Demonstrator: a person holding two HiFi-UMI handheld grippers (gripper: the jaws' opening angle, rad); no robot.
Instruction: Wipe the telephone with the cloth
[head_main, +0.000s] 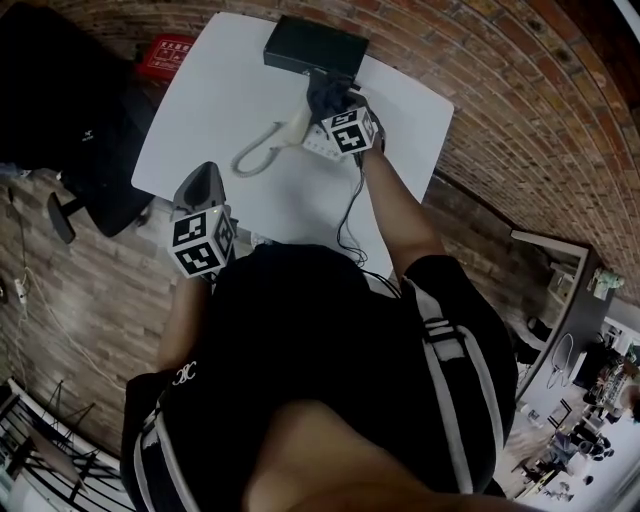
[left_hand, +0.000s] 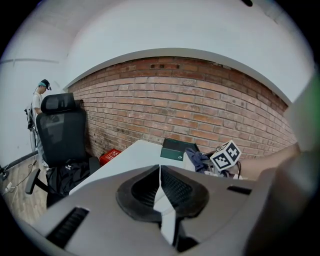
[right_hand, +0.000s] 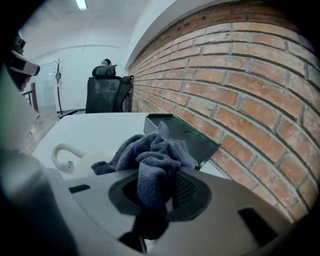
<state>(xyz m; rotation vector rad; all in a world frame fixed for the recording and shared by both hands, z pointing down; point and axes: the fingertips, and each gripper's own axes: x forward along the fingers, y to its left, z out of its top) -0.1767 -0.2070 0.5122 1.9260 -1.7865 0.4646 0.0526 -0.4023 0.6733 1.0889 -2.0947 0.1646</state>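
Note:
A white telephone (head_main: 312, 140) lies on the white table (head_main: 220, 100), its curved handset (head_main: 262, 150) off to the left. My right gripper (head_main: 328, 103) hovers over the phone's far end, shut on a bunched blue-grey cloth (head_main: 330, 92). In the right gripper view the cloth (right_hand: 150, 155) fills the jaws of the right gripper (right_hand: 160, 192) and hangs above the phone, with the handset (right_hand: 62, 152) at left. My left gripper (head_main: 205, 178) is held at the table's near-left edge, away from the phone. Its jaws (left_hand: 160, 187) are shut with nothing in them.
A flat black box (head_main: 315, 48) lies at the table's far edge by the brick wall (head_main: 480, 80). The phone's black cord (head_main: 350, 215) runs off the near edge. A black office chair (head_main: 70, 120) and a red box (head_main: 165, 55) stand left of the table.

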